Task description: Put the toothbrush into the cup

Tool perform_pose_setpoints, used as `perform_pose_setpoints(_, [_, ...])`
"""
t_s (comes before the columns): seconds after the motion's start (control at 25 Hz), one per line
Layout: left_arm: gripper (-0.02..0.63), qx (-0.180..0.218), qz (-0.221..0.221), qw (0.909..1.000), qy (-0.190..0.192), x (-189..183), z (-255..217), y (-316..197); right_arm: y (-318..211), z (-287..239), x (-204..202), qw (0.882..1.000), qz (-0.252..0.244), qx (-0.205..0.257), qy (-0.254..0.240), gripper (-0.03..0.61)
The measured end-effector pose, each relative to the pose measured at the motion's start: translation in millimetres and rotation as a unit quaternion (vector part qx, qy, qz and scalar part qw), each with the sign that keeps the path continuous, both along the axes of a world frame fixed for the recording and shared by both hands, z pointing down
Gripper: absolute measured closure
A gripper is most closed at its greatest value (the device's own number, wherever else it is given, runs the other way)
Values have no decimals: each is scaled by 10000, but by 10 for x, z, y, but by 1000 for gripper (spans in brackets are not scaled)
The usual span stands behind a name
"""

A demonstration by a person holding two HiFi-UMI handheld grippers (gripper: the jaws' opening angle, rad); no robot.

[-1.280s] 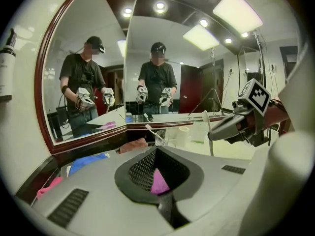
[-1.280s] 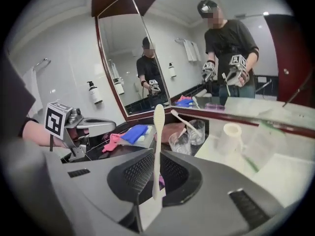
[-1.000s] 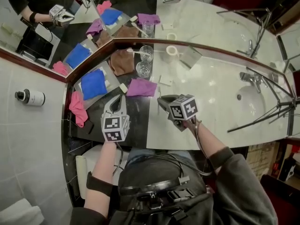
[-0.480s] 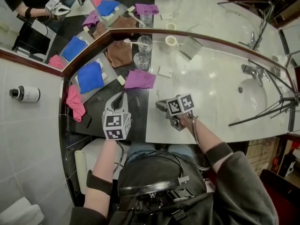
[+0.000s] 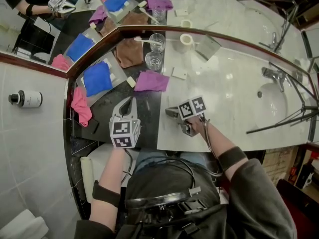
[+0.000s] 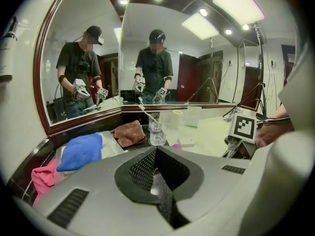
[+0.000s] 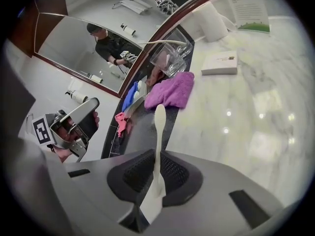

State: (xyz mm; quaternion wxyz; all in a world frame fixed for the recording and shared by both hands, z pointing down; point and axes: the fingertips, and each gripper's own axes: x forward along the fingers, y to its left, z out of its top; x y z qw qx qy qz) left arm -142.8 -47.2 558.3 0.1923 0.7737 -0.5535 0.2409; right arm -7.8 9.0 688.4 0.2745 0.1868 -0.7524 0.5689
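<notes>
I'm looking at a bathroom with a long pale marble bench point(image 5: 224, 91), a dark stone stretch at its left end and mirrors meeting in the corner behind. From the head view, the left tongs point(image 5: 126, 103) hang over the dark stone. The right tongs point(image 5: 170, 112) are near them, at the seam where dark stone meets marble, and both point toward the corner. Beyond them lies a purple cloth point(image 5: 151, 81). Behind it the front glass cup point(image 5: 152, 60) stands just ahead of the rear glass cup point(image 5: 156, 42), which has a spare toothbrush point(image 5: 142, 40) leaning out to the left. A brown cloth point(image 5: 128, 53) lies beside the cups, a blue cloth point(image 5: 97, 77) further left and a pink cloth point(image 5: 81, 106) at the bench's left edge. A small white box point(image 5: 178, 73) sits right of the purple cloth, and the basin point(image 5: 281, 96) is far right. In the left gripper view, those tongs are closed pad against pad with nothing between them, and both cups stand ahead. In the right gripper view, the tongs are clamped on the cream handle of the toothbrush point(image 7: 159, 119). It juts forward toward the purple cloth, well apart from the cups.
</notes>
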Motion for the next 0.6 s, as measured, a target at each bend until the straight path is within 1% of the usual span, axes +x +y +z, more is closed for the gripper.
perform_pose_setpoints(0.28, [614,-42,-21,10000,13,-7,33,-21,-54,172,71,9995,176,-79,251,505])
perform_pose_setpoints(0.32, [614,-47,-20,10000,12,-11,38,-25,-54,191,80,9994,170,-88,275,492])
perform_pose_setpoints(0.36, [614,-59,-20,10000,3,-20,45,-26,-50,211,87,9994,156,-101,296,466])
perform_pose_setpoints(0.44, [614,-67,-27,10000,-9,-39,52,-33,-48,251,102,9992,142,-120,347,442])
perform_pose_setpoints(0.6, [614,-23,-31,10000,1,-52,53,-54,-64,271,121,9991,211,-112,355,442])
